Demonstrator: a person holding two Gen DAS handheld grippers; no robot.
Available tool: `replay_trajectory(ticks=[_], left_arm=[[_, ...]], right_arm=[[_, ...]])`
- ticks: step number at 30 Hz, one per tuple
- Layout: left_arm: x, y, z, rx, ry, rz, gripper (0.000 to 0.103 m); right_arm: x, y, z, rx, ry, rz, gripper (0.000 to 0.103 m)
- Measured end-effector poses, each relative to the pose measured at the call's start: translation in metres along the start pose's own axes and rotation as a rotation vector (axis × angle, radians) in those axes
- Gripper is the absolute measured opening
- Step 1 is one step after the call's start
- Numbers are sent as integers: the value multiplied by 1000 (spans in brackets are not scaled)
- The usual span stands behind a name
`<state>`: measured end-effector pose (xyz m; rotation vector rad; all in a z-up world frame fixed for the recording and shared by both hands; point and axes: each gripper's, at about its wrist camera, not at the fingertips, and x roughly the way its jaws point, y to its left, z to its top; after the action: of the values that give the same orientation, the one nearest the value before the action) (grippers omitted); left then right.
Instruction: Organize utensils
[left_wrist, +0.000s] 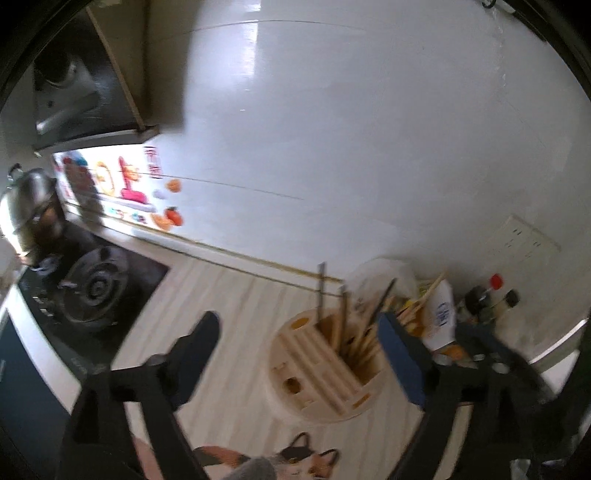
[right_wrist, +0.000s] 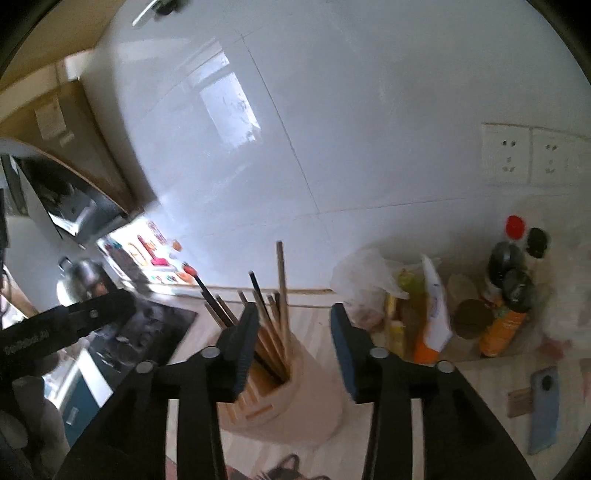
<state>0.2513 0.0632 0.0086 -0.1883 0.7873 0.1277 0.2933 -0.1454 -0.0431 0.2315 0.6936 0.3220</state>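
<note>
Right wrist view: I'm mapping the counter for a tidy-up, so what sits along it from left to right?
Kettle → black hob → wooden utensil holder with chopsticks → white plastic bag → orange-and-white packet → bottles → blue phone.

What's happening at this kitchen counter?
A person is sorting utensils with handheld tongs. Chopsticks already stand in the round wooden holder on the counter. Both the left tongs and the right tongs are open and hold nothing, with the holder in front of them.
</note>
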Motion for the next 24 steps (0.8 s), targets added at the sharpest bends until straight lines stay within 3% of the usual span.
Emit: replay_trajectory(ticks=[1,6,7,13,24], left_arm=[[-1,2,-5,3,-6,18,99],[-2,6,-30,26,-2,136,103],[-3,7,-34,27,-5,143,103],[-20,13,-52,24,-23,148,103],[-108,36,-82,101,-96,74,103]], right_arm=[[-4,2,-1,-8,0,2,54],[-13,19,-15,-96,34,-100,96],[-15,23,-19,-116,39,-124,98],[-35,35,-32,-151,35,-213,101],[-137,86,-72,-97,-24,-374,101]])
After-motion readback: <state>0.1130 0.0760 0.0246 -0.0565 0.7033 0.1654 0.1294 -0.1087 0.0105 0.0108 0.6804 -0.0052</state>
